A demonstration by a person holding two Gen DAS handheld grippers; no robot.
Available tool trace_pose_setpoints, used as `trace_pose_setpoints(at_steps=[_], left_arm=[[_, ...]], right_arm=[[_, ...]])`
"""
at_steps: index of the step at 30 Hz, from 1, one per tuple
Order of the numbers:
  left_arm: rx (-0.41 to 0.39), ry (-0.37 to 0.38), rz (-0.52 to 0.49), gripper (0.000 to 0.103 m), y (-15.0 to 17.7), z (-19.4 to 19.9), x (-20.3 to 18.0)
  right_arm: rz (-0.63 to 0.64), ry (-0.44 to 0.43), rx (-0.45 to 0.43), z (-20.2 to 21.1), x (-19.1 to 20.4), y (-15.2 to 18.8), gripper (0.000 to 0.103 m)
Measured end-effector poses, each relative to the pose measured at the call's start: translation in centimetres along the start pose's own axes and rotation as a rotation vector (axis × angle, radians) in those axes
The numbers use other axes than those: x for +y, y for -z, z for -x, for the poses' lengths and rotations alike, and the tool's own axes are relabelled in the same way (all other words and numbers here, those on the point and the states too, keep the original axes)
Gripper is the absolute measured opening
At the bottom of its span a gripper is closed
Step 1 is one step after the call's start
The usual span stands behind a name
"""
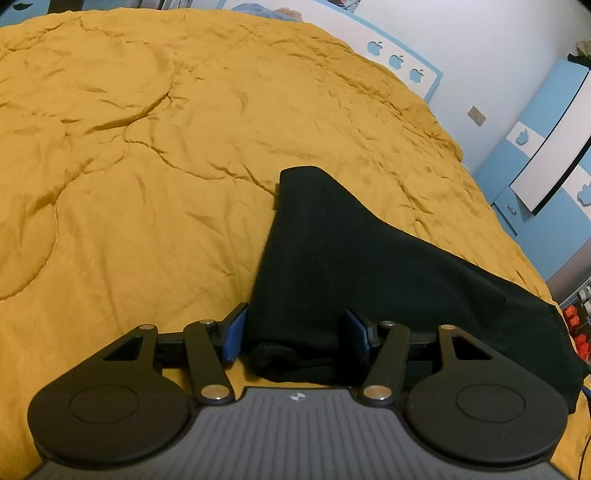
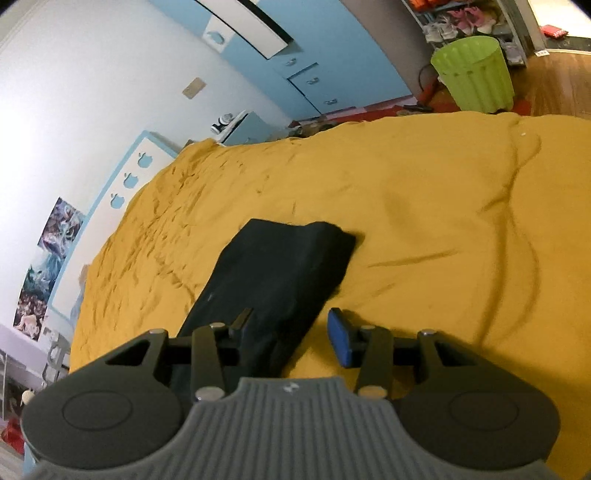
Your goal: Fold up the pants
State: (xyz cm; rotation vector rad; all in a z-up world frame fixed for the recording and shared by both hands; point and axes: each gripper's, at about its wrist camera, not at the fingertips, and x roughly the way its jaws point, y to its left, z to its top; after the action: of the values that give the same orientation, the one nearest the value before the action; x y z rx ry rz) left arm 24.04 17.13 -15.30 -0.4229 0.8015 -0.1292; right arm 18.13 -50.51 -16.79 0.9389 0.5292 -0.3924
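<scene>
Black pants [image 1: 332,258] lie folded on a mustard-yellow bedspread [image 1: 147,184]. In the left wrist view their thick near end sits between the blue pads of my left gripper [image 1: 295,332], which straddles it with the jaws wide; I see no pinch on the cloth. From the right wrist view the pants [image 2: 280,266] form a long dark strip running away toward the headboard. My right gripper [image 2: 291,332] hovers over their near right edge. It is open: the left finger is over the cloth, the blue right pad [image 2: 341,343] is over bare bedspread [image 2: 443,221].
A white and blue headboard [image 2: 125,181] with apple cut-outs bounds the bed's far end. Blue wardrobe and drawers [image 2: 314,81] stand by the wall. A green bin [image 2: 472,74] is on the wooden floor beyond the bed edge, near a shoe rack [image 2: 465,18].
</scene>
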Motion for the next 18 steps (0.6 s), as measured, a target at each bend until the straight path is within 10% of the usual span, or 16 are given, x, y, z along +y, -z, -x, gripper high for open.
trace_pose_setpoints(at_steps=[11, 18], left_arm=[[0.0, -0.008, -0.008, 0.067, 0.1, 0.0, -0.2], [0.002, -0.009, -0.008, 0.067, 0.1, -0.1, -0.2]], right_arm=[[0.033, -0.004, -0.002, -5.0, -0.3, -0.4, 0.038], [0.059, -0.033, -0.007, -5.0, 0.0, -1.3, 0.016]])
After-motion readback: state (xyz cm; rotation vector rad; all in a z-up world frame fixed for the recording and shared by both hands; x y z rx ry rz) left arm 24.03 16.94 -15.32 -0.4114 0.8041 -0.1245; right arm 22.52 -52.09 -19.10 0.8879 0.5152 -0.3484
